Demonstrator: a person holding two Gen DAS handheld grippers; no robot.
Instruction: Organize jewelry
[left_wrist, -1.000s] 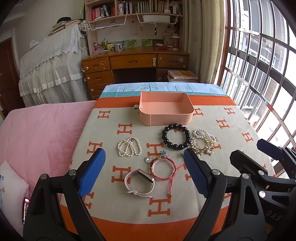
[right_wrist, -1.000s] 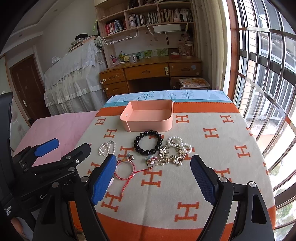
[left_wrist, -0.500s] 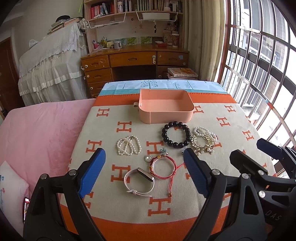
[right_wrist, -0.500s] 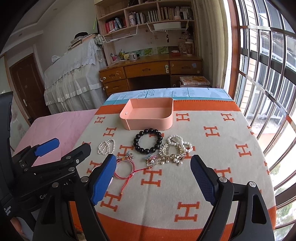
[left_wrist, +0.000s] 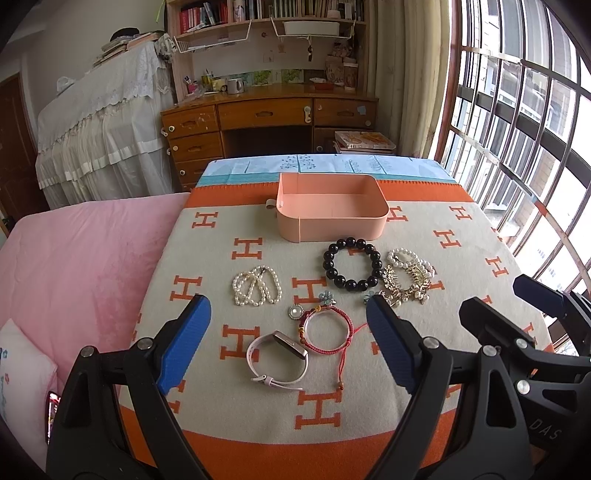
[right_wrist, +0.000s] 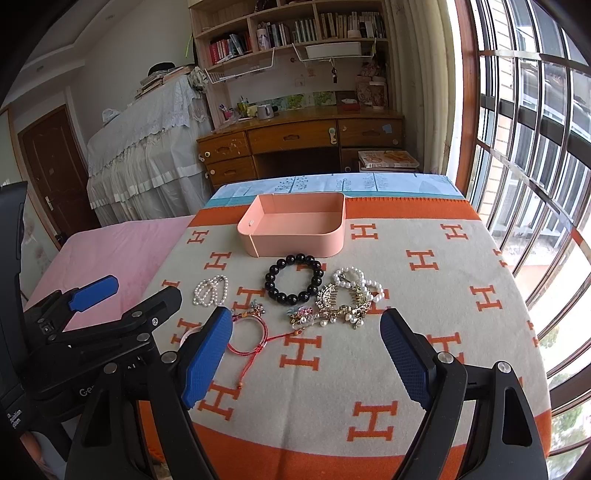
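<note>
Left claw: the left gripper (left_wrist: 288, 325), black frame with blue ribbed pads, is spread wide and holds nothing; it hangs above the near half of the spread.
Right claw: the right gripper (right_wrist: 306, 332) is likewise spread and empty, hanging just beside the left one, at its 3 o'clock.
Between the left pads: a pale pink wristband with a rose-gold oblong face (left_wrist: 277, 350), and at its 2 o'clock a red braided cord bracelet with a trailing tail (left_wrist: 328, 329).
Farther out: a white looped pearl strand (left_wrist: 256, 286) at 11 o'clock; a bracelet of large glossy black beads (left_wrist: 352, 264) at 1 o'clock; a tangled heap of gold combs and white pearl pieces (left_wrist: 408, 277) touching the beads' right side.
Small bits: a round pearl-centred brooch (left_wrist: 295, 312) and a pale blue flower charm (left_wrist: 326, 296) near the red cord.
Container: a shallow peach-pink plastic tray with rounded corners (left_wrist: 332, 226) at 12 o'clock, just beyond the black beads, nothing visible inside.
Surface: a cream and orange blanket patterned with H letters (left_wrist: 443, 258).
Change: over the last second both views have tipped slightly down and nearer; no piece has shifted.
Meaning: sorting looks unstarted; probably an approach toward the nearest pieces, wristband or red cord.
</note>
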